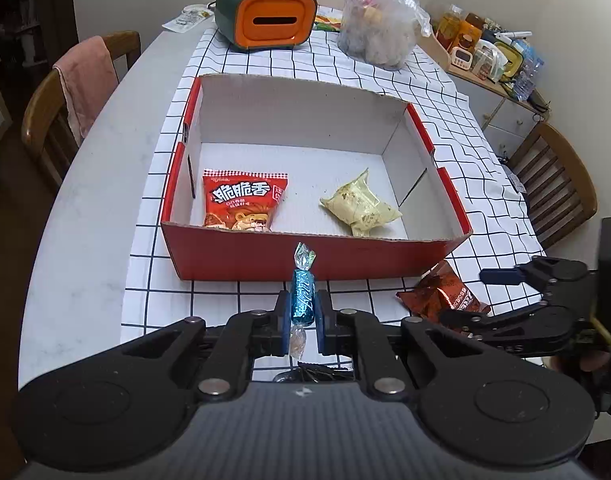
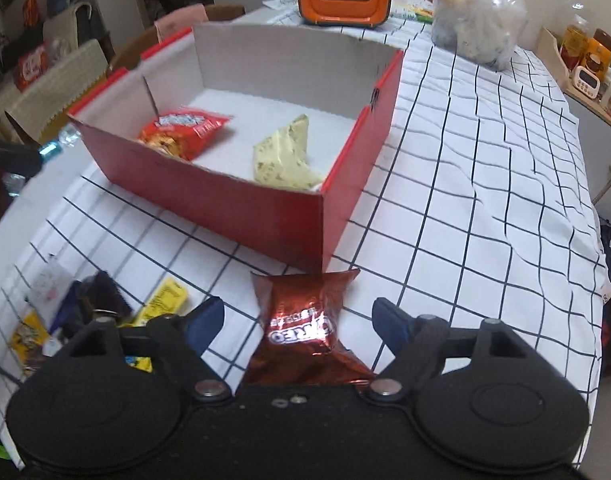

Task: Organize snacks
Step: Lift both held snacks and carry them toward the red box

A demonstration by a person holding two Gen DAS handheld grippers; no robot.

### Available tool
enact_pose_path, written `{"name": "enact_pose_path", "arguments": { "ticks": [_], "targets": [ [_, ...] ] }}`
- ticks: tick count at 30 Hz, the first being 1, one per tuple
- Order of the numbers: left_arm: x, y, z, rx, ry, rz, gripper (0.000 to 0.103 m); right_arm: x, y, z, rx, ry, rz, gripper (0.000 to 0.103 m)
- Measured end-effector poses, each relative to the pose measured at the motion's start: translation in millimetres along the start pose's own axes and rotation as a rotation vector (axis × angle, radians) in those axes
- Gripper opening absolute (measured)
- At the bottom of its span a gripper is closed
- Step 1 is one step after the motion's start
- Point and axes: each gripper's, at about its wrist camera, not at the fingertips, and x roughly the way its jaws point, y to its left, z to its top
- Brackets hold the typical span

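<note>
My left gripper [image 1: 303, 314] is shut on a blue-wrapped candy [image 1: 302, 294], held upright just in front of the red cardboard box [image 1: 305, 258]. Inside the box lie a red snack bag [image 1: 241, 200] and a pale yellow packet [image 1: 361, 204]. My right gripper [image 2: 297, 320] is open, its fingers on either side of a red Oreo packet [image 2: 305, 328] that lies on the checked cloth near the box's corner [image 2: 321, 232]. The Oreo packet [image 1: 441, 292] and right gripper [image 1: 505, 296] also show in the left wrist view.
Several loose snacks [image 2: 105, 320] lie on the cloth left of the right gripper. An orange-and-green tissue box [image 1: 267, 20] and a plastic bag of items [image 1: 379, 28] stand behind the box. Wooden chairs [image 1: 65, 96] flank the table.
</note>
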Motion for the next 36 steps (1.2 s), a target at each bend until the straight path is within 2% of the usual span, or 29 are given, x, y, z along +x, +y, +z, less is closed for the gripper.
{"name": "enact_pose_path", "arguments": {
  "ticks": [4,7,12,18,28,36],
  "targets": [
    [0.9,1.5,-2.2,-0.008,0.007,0.001,0.012,20.6,0.8,-3.3,-0.012,0.054,-0.013,0.078],
    [2.2,2.2,-4.1,-0.01,0.014,0.002,0.012,31.7,1.6,-7.3,-0.015,0.087,-0.019,0.067],
    [3.2,0.8,-6.3,-0.007,0.023,0.005,0.012,37.6,1.6,-9.2,-0.015,0.098,-0.015,0.055],
    [1.7,0.8,-9.0,-0.002,0.024,0.0,0.012,33.9,2.9,-11.6,0.008,0.087,-0.024,0.049],
    [-8.9,3.4,-11.4,-0.002,0.003,-0.015,0.012,-13.5,0.6,-16.1,0.127,-0.008,0.003,0.049],
    [-18.1,2.8,2.5,0.011,-0.045,0.0,0.012,-62.7,7.8,11.5,0.14,-0.128,0.025,0.049]
  ]
}}
